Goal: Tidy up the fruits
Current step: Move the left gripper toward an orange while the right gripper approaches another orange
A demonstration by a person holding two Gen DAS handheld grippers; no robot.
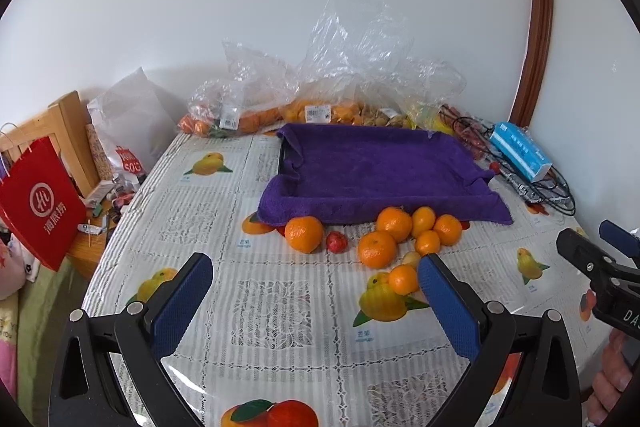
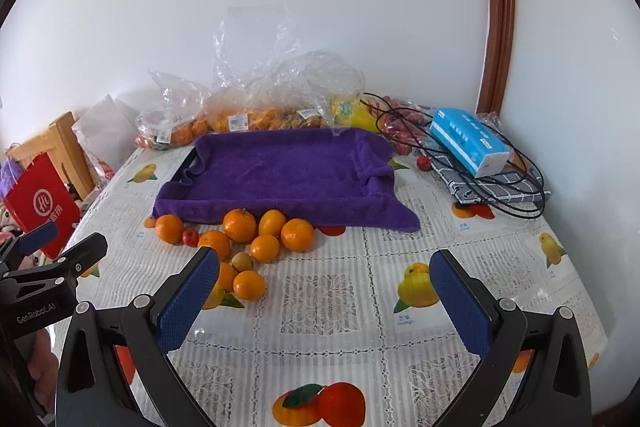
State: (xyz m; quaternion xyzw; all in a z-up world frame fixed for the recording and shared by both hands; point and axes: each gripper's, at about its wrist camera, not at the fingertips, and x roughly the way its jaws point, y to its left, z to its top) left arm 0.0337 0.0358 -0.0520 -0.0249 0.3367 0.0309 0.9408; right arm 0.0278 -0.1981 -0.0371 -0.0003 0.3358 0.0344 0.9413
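Note:
Several loose oranges lie on the tablecloth in front of a tray lined with a purple towel. A small red fruit and a small tan fruit lie among them. My left gripper is open and empty, held above the cloth just short of the oranges; one orange sits by its right finger. My right gripper is open and empty, to the right of the pile. Each gripper shows at the edge of the other's view.
Clear plastic bags of fruit stand along the back wall. A blue tissue pack, black cables and a checked cloth lie at the right. A red paper bag and a wooden chair stand left of the table.

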